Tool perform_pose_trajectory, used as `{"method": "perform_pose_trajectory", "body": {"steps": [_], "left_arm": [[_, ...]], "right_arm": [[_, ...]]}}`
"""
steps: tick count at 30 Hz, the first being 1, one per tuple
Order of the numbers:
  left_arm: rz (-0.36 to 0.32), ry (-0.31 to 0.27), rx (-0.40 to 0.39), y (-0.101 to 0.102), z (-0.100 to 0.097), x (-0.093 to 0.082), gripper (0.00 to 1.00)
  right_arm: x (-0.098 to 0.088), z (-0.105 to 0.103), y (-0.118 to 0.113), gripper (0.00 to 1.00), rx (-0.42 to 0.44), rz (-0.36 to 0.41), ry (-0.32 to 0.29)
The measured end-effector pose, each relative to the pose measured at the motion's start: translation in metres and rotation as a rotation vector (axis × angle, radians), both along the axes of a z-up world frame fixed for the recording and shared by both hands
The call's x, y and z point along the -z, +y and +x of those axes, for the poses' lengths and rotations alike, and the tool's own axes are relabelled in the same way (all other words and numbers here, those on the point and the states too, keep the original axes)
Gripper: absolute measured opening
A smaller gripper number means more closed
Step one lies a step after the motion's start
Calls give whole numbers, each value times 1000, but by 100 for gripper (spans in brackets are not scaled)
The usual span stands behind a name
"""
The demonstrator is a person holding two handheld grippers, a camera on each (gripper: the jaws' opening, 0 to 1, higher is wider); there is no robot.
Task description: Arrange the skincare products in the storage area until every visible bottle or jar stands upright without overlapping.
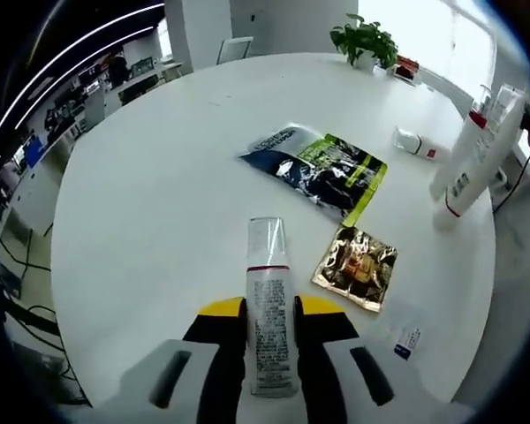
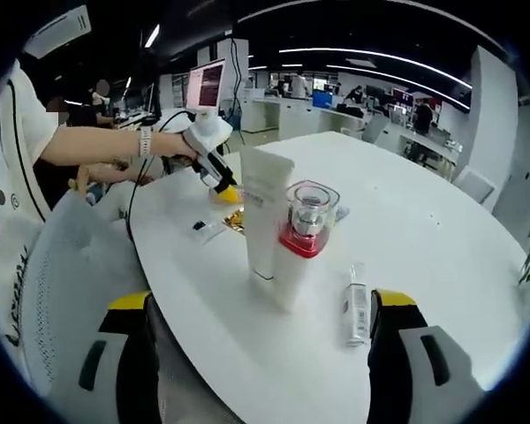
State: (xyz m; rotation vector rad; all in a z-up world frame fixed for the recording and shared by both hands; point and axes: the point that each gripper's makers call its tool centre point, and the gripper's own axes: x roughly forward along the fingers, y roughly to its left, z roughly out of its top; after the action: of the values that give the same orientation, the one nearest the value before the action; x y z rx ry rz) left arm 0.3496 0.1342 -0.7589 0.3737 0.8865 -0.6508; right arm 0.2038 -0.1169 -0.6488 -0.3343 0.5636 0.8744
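Two skincare products already stand upright near the bench (image 1: 159, 194) edge: a flat white tube (image 2: 265, 212) and a pump bottle (image 2: 302, 243) with a clear cap and red collar. One small bottle (image 2: 357, 314) lies flat beside them. The left gripper (image 1: 270, 353) clamps a slim cylindrical bottle (image 1: 268, 300), likely for standing. Crinkly foil sachets (image 1: 322, 168) lie ahead. The right gripper (image 2: 265, 353) hangs spread, empty.

grippers (image 1: 272, 353) have black jaws, yellow tips, white housings; the person wears a white patterned shirt (image 2: 13, 203) and a wristwatch (image 2: 145, 141).
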Motion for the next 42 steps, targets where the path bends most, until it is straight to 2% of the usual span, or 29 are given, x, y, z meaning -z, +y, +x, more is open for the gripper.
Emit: {"method": "perform_pose_trajectory", "body": {"steps": [6,10,13,17,23,29,30,31,34,37,40,42], "left_arm": [[-40,27,-37,0,-7,-1,17],[-71,23,-47,-2,-14,-6,17],[-91,11,-47,-5,-21,-12,17],[-98,-8,-32,-9,-27,-16,17],[-131,-47,-18,-14,-36,-31,17],[-151,-84,6,-26,-53,-47,17],[-155,-91,9,-26,-56,-49,17],[-157,-95,10,-26,-56,-51,17],[-181,-112,15,-35,-68,-60,17],[-201,-122,28,-40,-75,-65,17],[-218,-133,34,-45,-82,-70,17],[-224,-142,45,-53,-91,-76,17]], "right_arm": [[0,-3,4,100,-4,7,-3],[-6,0,3,100,22,30,-27],[-6,0,3,100,32,40,-31],[5,-3,4,100,30,27,-20],[6,-4,6,100,52,60,-21],[14,-8,5,99,86,76,15],[16,-14,8,99,98,110,75],[17,-15,9,98,102,116,84],[19,-16,10,93,108,134,94],[20,-18,13,94,106,144,90],[16,-22,22,93,97,208,105],[17,-23,24,91,103,216,107]]}}
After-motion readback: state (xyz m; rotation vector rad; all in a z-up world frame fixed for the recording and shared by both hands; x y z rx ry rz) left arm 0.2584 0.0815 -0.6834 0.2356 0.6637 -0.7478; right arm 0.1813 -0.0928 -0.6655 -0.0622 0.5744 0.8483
